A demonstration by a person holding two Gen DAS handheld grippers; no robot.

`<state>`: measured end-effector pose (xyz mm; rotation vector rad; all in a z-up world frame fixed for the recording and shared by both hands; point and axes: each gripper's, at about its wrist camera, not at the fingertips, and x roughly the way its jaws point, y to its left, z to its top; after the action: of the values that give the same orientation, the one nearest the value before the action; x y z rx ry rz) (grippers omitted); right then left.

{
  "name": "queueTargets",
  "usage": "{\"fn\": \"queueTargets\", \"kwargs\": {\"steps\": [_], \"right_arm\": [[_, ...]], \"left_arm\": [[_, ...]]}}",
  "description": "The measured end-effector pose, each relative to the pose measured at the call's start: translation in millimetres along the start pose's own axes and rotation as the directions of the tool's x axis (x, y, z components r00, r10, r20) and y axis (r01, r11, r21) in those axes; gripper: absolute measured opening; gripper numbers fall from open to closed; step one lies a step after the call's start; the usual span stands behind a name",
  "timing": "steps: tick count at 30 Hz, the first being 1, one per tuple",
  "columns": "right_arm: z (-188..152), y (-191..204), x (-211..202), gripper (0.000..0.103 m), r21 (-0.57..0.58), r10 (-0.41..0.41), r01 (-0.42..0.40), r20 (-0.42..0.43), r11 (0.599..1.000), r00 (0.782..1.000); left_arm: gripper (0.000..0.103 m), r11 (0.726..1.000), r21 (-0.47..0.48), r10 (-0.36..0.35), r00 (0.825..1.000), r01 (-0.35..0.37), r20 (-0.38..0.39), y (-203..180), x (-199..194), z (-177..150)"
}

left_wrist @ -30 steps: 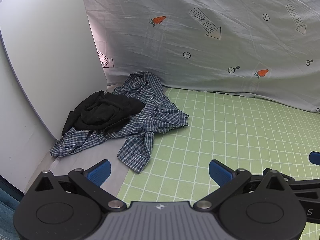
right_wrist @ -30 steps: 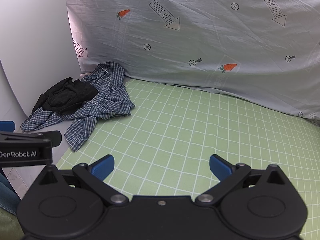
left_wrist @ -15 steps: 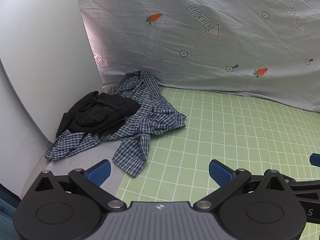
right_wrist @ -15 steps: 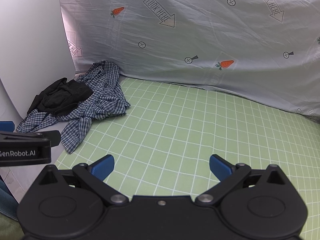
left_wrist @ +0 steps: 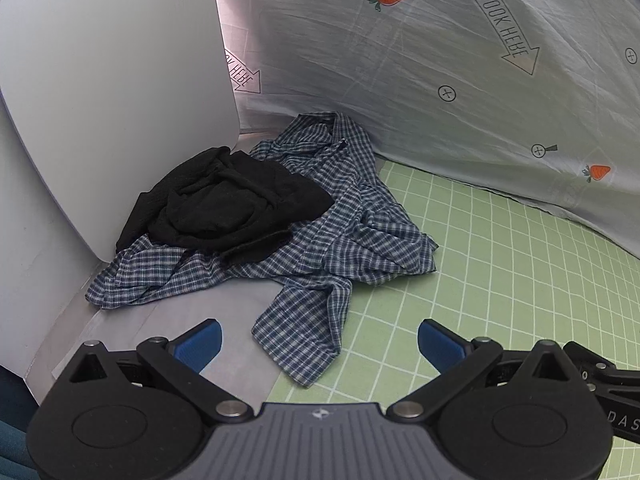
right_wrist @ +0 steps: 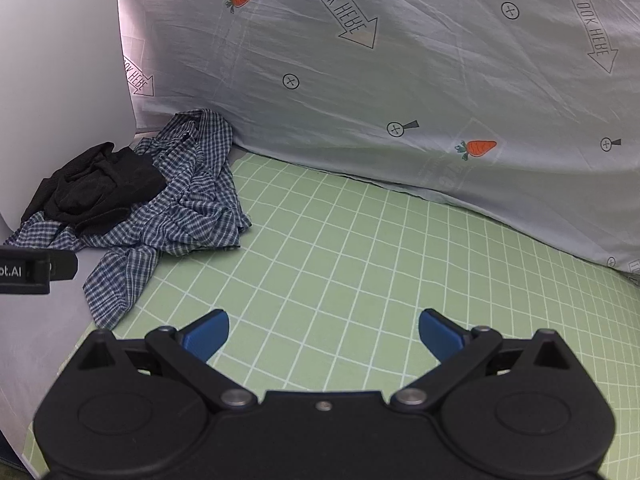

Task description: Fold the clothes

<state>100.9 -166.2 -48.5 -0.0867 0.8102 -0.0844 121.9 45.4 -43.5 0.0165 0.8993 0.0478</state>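
At far left a curved white board (left_wrist: 112,92) leans up from the surface, and against its foot lies the crumpled black knit garment (left_wrist: 224,204), heaped on top of the rumpled blue-and-white checked shirt (left_wrist: 360,236). The shirt sprawls half on the grey sheet (left_wrist: 224,308), half on the green mat with its white grid (left_wrist: 520,280) — one sleeve trails toward my left claw (left_wrist: 318,342), whose blue-padded fingers (left_wrist: 200,342) stand wide apart with nothing between them, the sleeve end just ahead. Behind everything hangs a pale blue cloth backdrop (right_wrist: 400,80) printed with orange carrots, small crossed circles and outlined arrows reading "LOOK HERE". From my right camera the left tool's black body pokes in at the edge, lettered "ot.AI" — the rest is cut off. My right claw (right_wrist: 323,330) is also spread open and empty, over bare green mat, well apart from the clothes. In the left view, white letters "DAS" show on the right tool's side.
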Motion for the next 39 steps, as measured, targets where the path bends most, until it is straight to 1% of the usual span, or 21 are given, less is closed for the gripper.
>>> {"fn": "queueTargets", "kwargs": {"steps": [4,6,9,11,15,16,17,19,21,23,24,25,26,27,28,29,30,31,35,38,39], "right_arm": [[28.5,28.9,44.2,0.095,-0.048,0.037,-0.038,-0.018,0.998,0.999],[44.0,49.6,68.8,0.089,-0.085,0.077,-0.079,-0.025,0.993,0.997],[66.2,82.8,105.0,0.078,-0.142,0.138,-0.142,-0.036,0.980,0.990],[83.6,108.9,131.3,0.069,-0.171,0.194,-0.199,-0.047,0.965,0.980],[110.3,153.2,172.7,0.064,-0.220,0.295,-0.302,-0.064,0.928,0.953],[114.8,162.1,181.1,0.061,-0.227,0.318,-0.326,-0.071,0.918,0.945],[119.0,170.7,189.3,0.056,-0.234,0.341,-0.350,-0.079,0.907,0.937],[125.3,182.9,204.1,0.053,-0.227,0.382,-0.394,-0.097,0.891,0.919],[130.5,191.4,217.0,0.051,-0.202,0.404,-0.419,-0.110,0.885,0.908],[134.0,199.5,229.1,0.051,-0.182,0.427,-0.444,-0.123,0.878,0.896],[135.0,203.8,234.0,0.050,-0.182,0.429,-0.446,-0.126,0.876,0.895],[135.4,207.5,238.5,0.050,-0.184,0.425,-0.443,-0.131,0.877,0.896],[134.8,209.0,241.0,0.049,-0.192,0.432,-0.449,-0.127,0.873,0.893],[134.1,210.2,243.2,0.045,-0.200,0.441,-0.457,-0.122,0.867,0.889],[133.3,211.5,245.4,0.032,-0.208,0.449,-0.464,-0.117,0.861,0.886],[133.0,209.8,244.0,0.016,-0.209,0.456,-0.468,-0.105,0.859,0.884],[132.6,207.7,242.0,0.011,-0.209,0.462,-0.471,-0.092,0.857,0.882],[132.3,205.5,240.1,0.005,-0.208,0.468,-0.474,-0.079,0.856,0.880],[129.8,188.2,207.4,0.003,-0.208,0.491,-0.479,0.011,0.853,0.871],[127.9,170.6,172.7,0.003,-0.205,0.487,-0.462,0.091,0.863,0.869],[126.1,160.8,159.2,0.003,-0.196,0.482,-0.456,0.119,0.868,0.868]], "left_arm": [[0.103,0.997,-0.015,0.073,0.997,-0.074,-0.029,28.7,42.6,24.9],[0.103,0.993,-0.035,0.108,0.993,-0.109,-0.045,46.9,65.9,36.3],[0.102,0.986,-0.091,0.132,0.988,-0.139,-0.081,73.5,97.5,48.4],[0.102,0.977,-0.139,0.147,0.983,-0.161,-0.107,91.7,118.9,55.5],[0.101,0.956,-0.219,0.165,0.975,-0.194,-0.147,117.6,153.9,66.6],[0.100,0.951,-0.238,0.166,0.974,-0.199,-0.153,122.9,161.5,69.2],[0.099,0.947,-0.257,0.156,0.975,-0.193,-0.157,126.7,167.4,71.7],[0.095,0.939,-0.295,0.132,0.978,-0.176,-0.163,133.2,178.8,76.9],[0.084,0.933,-0.327,0.105,0.982,-0.151,-0.155,135.9,187.3,81.8],[0.081,0.929,-0.350,0.077,0.987,-0.122,-0.139,137.8,194.7,87.1],[0.075,0.931,-0.347,0.071,0.988,-0.116,-0.139,136.5,199.8,90.0],[0.066,0.932,-0.344,0.064,0.988,-0.109,-0.139,135.2,204.8,92.8],[0.061,0.933,-0.346,0.060,0.989,-0.104,-0.136,133.3,209.4,95.3],[0.051,0.930,-0.357,0.046,0.991,-0.089,-0.128,132.5,213.2,97.3],[0.041,0.922,-0.380,0.035,0.992,-0.080,-0.124,132.6,215.6,98.4],[0.036,0.911,-0.404,0.038,0.992,-0.084,-0.122,132.5,215.9,99.4],[0.027,0.899,-0.429,0.040,0.992,-0.088,-0.120,132.5,216.1,100.4],[0.018,0.895,-0.437,0.047,0.993,-0.092,-0.112,131.2,213.2,101.4],[0.014,0.911,-0.400,0.085,0.994,-0.103,-0.064,120.5,187.7,108.2],[0.014,0.940,-0.337,0.054,0.999,-0.053,-0.008,112.4,151.3,110.2],[0.013,0.941,-0.335,0.039,0.999,-0.034,0.009,109.5,136.4,109.1]]}}
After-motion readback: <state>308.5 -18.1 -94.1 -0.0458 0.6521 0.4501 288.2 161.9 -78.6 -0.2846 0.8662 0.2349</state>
